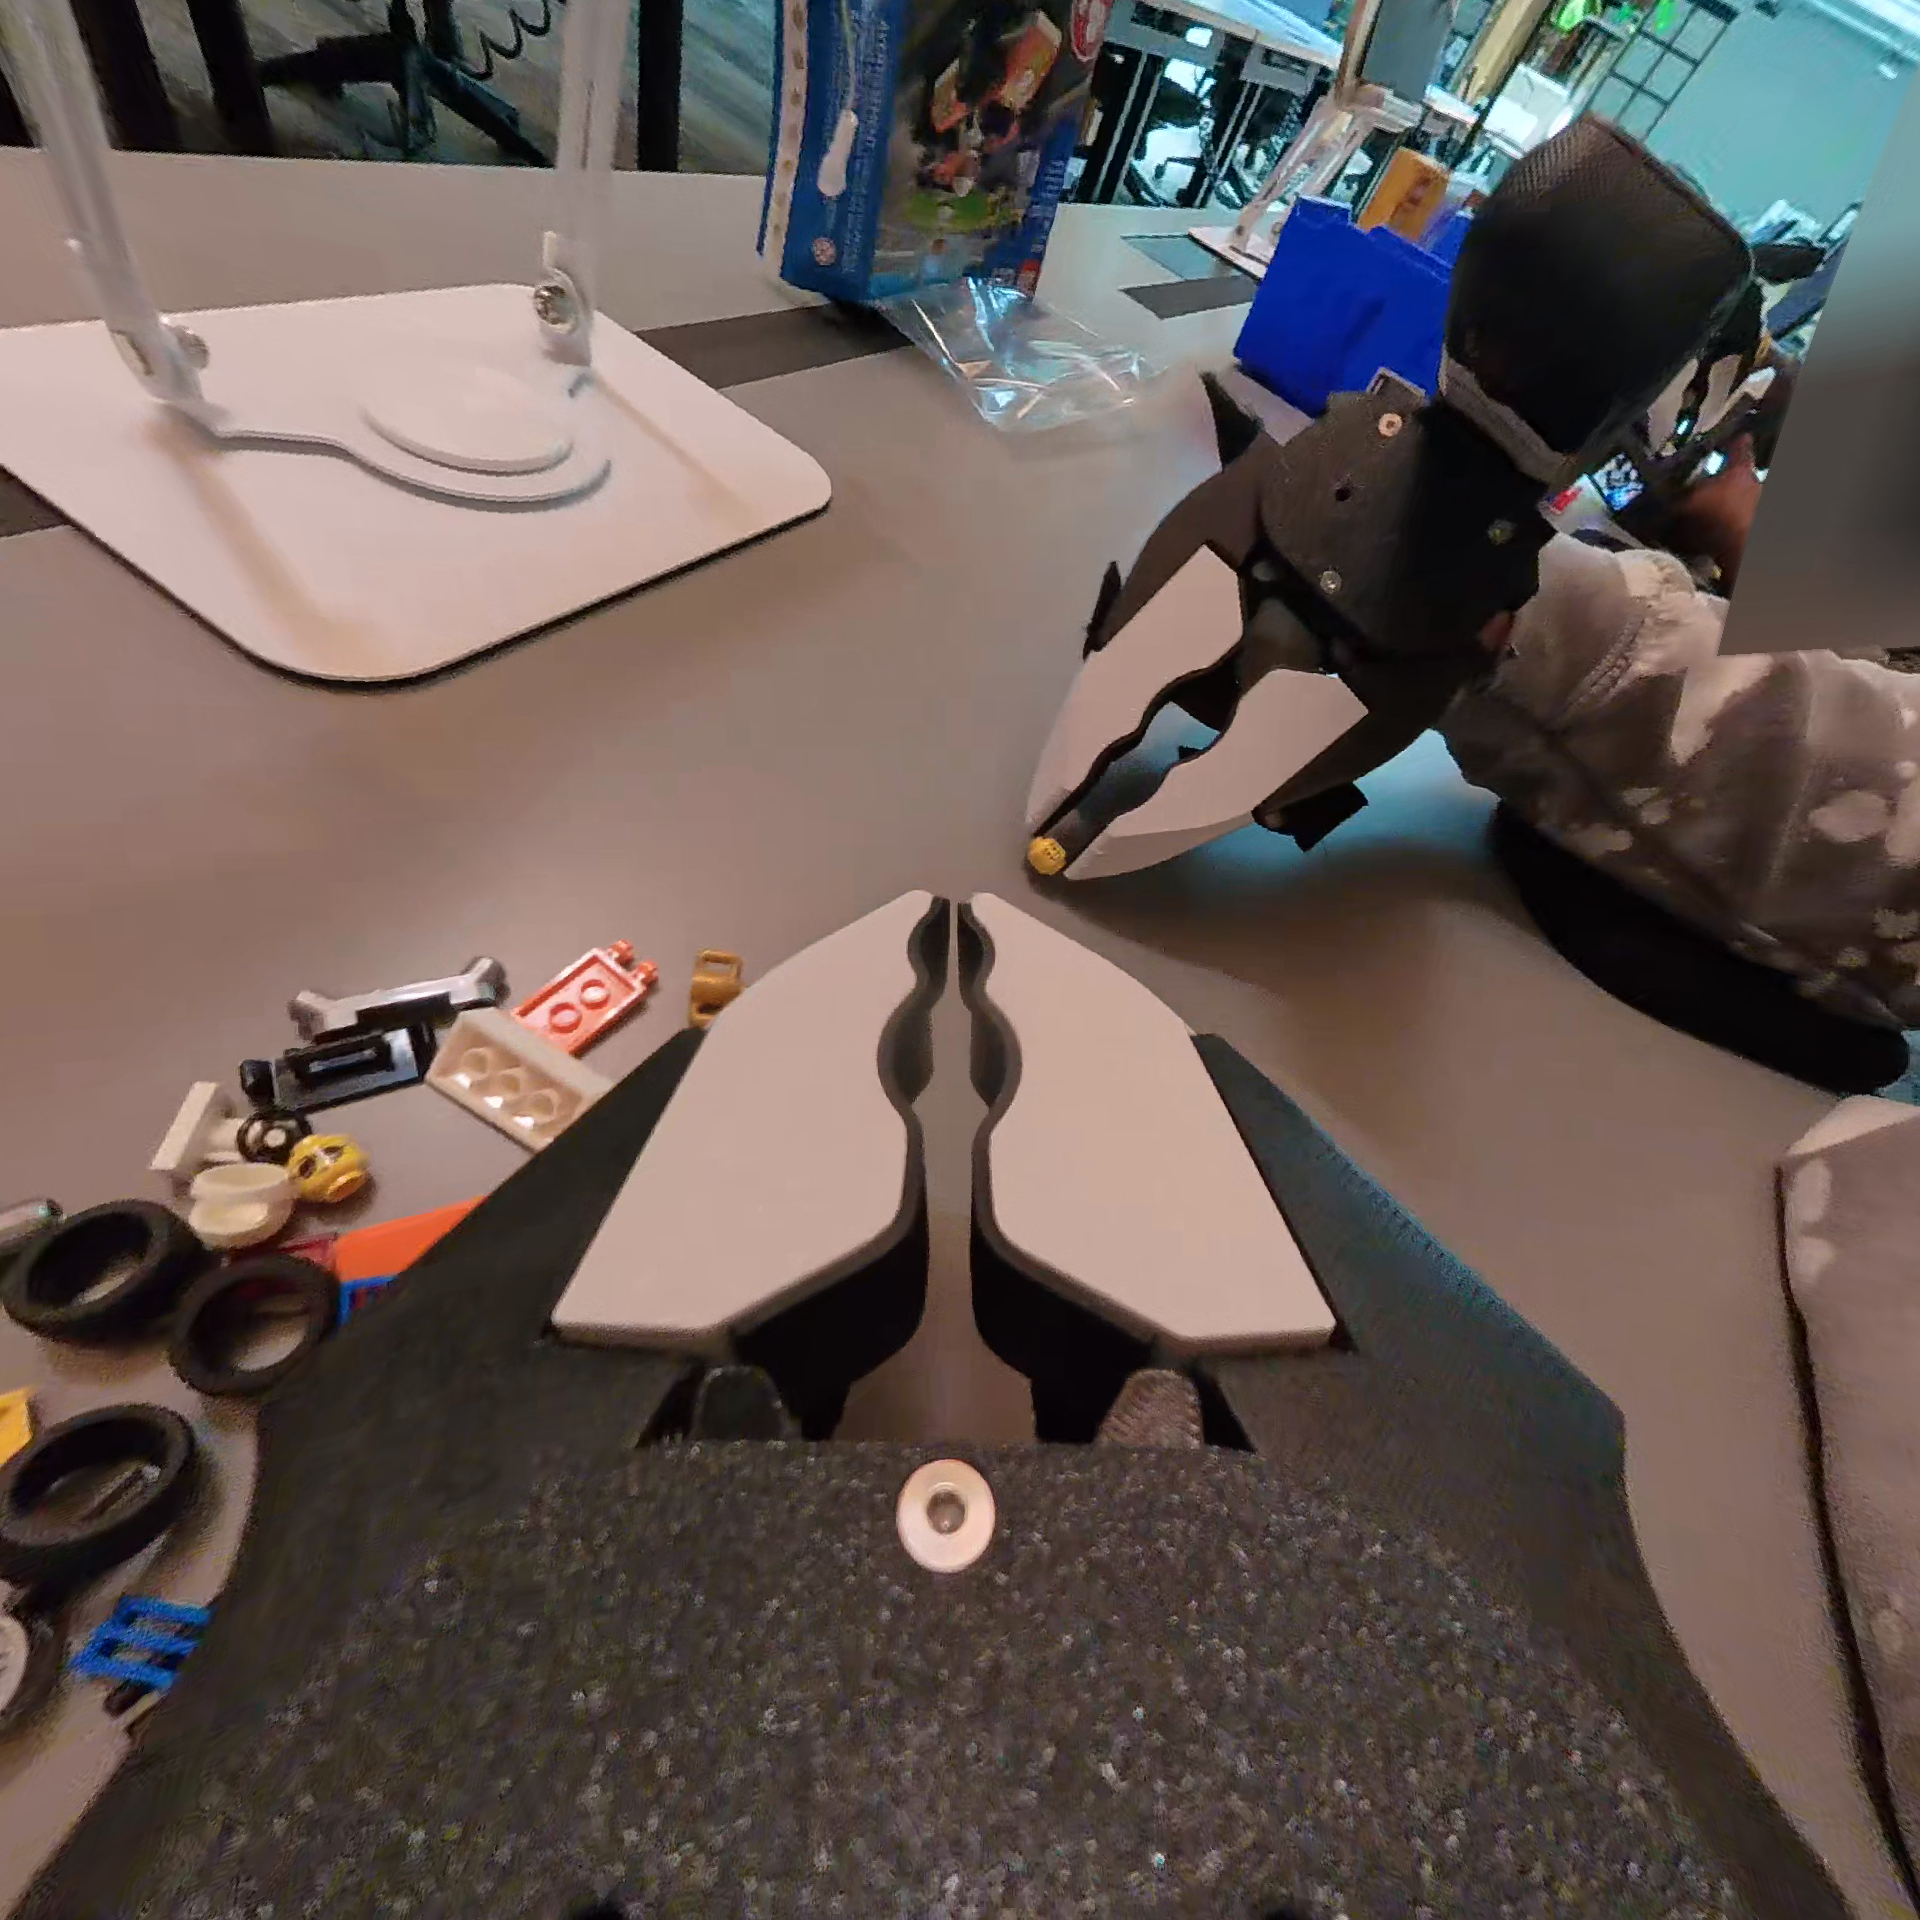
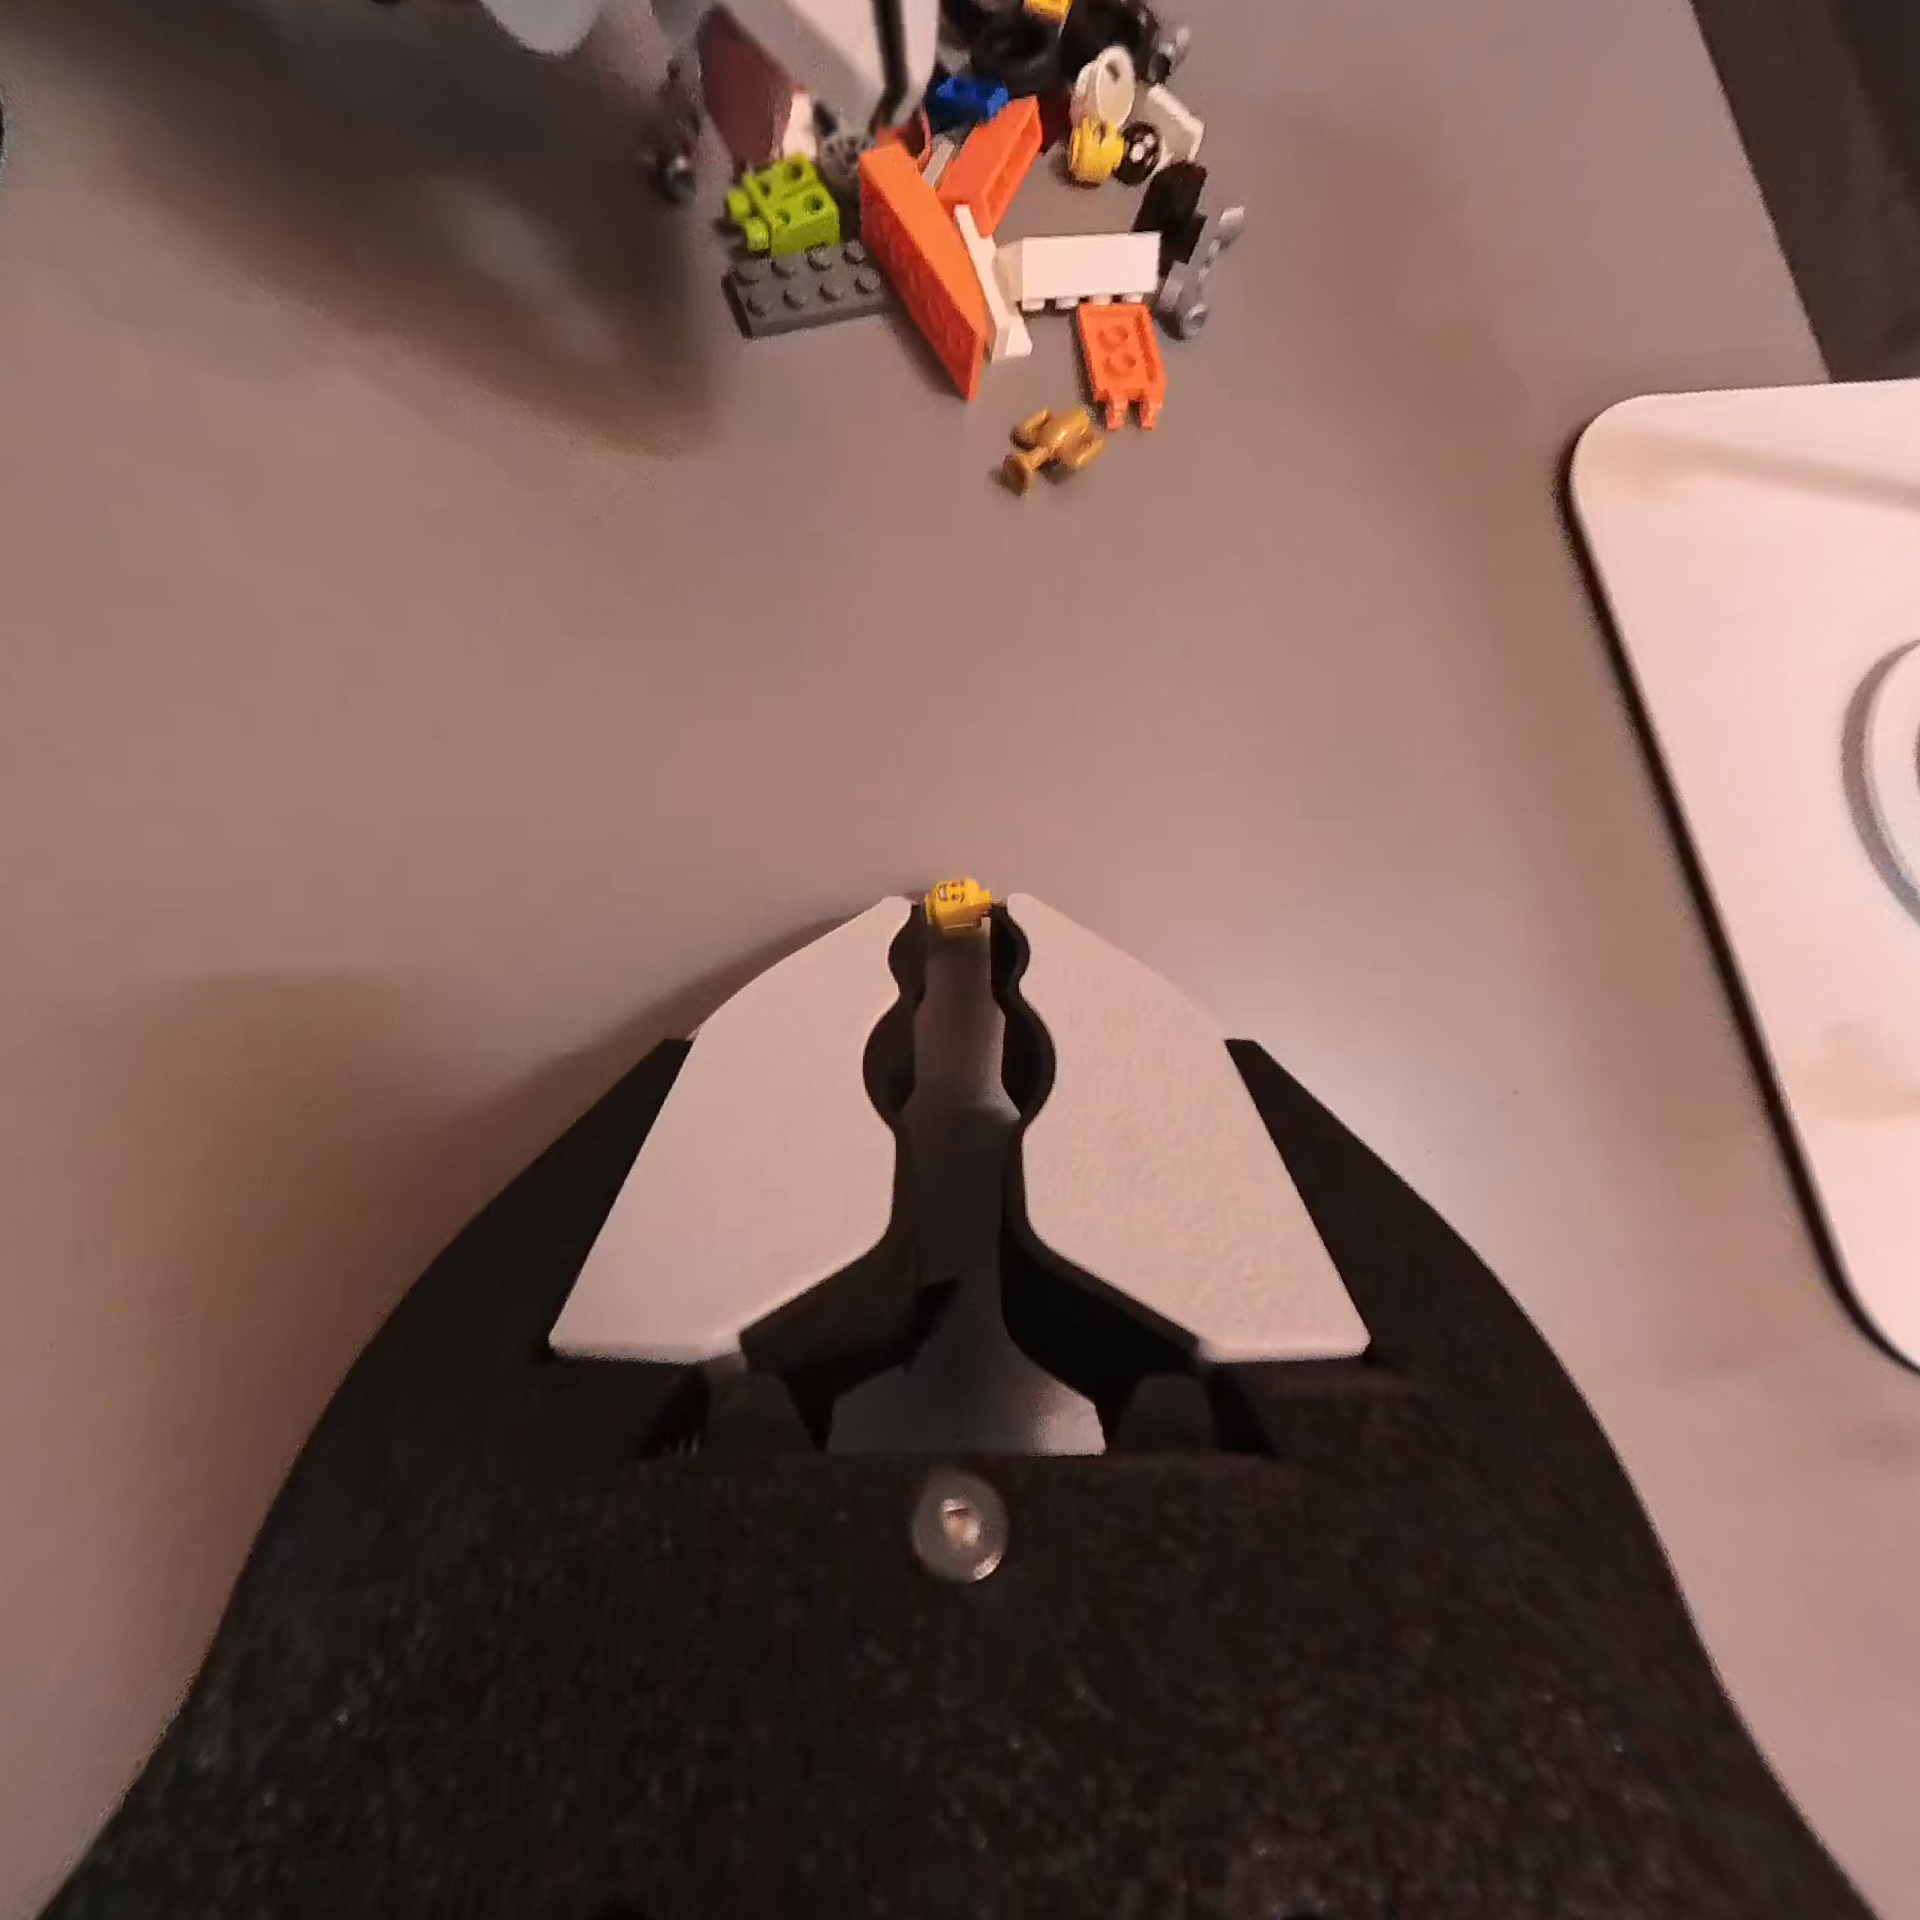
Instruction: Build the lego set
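My right gripper is shut on a small yellow minifigure head at its fingertips, low over the grey table. The left wrist view shows that gripper with the yellow head at its tip, touching the table. My left gripper is shut and empty, just short of the right gripper's tip. A pile of loose Lego pieces lies to its left: black tyres, a white brick, an orange plate, a gold piece. The same pile shows far ahead in the right wrist view, with an orange brick.
A white stand base sits at the back left of the table and also shows in the right wrist view. The Lego box, a clear plastic bag and a blue bin stand at the back. A patterned sleeve rests on the right. My left tips are roughly 7 cm from the gold piece. It turns up in the right wrist view as well. The left tips stand about 9 cm off the orange plate. Seen from the right wrist view as well. The left tips stand about 9 cm off the white brick.
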A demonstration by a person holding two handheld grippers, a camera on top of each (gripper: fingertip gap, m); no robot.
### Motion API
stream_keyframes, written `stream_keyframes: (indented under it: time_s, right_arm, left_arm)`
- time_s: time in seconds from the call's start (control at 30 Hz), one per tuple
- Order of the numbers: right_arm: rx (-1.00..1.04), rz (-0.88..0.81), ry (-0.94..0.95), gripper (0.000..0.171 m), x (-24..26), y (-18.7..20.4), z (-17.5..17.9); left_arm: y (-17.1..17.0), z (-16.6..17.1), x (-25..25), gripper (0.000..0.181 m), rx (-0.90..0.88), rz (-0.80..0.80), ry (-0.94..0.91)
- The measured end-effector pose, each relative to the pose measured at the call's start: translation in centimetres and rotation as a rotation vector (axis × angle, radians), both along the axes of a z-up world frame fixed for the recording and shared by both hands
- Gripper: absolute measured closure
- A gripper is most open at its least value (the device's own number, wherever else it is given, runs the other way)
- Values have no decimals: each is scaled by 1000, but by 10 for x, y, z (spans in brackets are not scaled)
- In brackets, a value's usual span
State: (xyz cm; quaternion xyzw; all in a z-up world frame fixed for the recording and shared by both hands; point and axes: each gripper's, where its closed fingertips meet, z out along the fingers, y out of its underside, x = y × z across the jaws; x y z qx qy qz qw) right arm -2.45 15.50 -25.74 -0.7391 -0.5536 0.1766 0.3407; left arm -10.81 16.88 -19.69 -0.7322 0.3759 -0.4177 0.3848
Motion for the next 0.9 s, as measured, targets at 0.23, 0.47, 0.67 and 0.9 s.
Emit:
stream_keyframes:
  time_s: [0.23,0.47,0.67,0.9]
  right_arm:
    - [14,11,-43,159,6,-1,-3]
    - [0,30,-67,156,9,-3,-4]
    - [-7,23,-64,155,11,-2,-2]
    - [8,-9,-49,154,4,3,5]
  left_arm:
    - [2,-5,-3,180,-10,10,7]
    - [3,-9,-3,180,7,12,27]
    - [5,-10,-4,180,10,21,28]
    - [10,-8,-9,181,14,45,21]
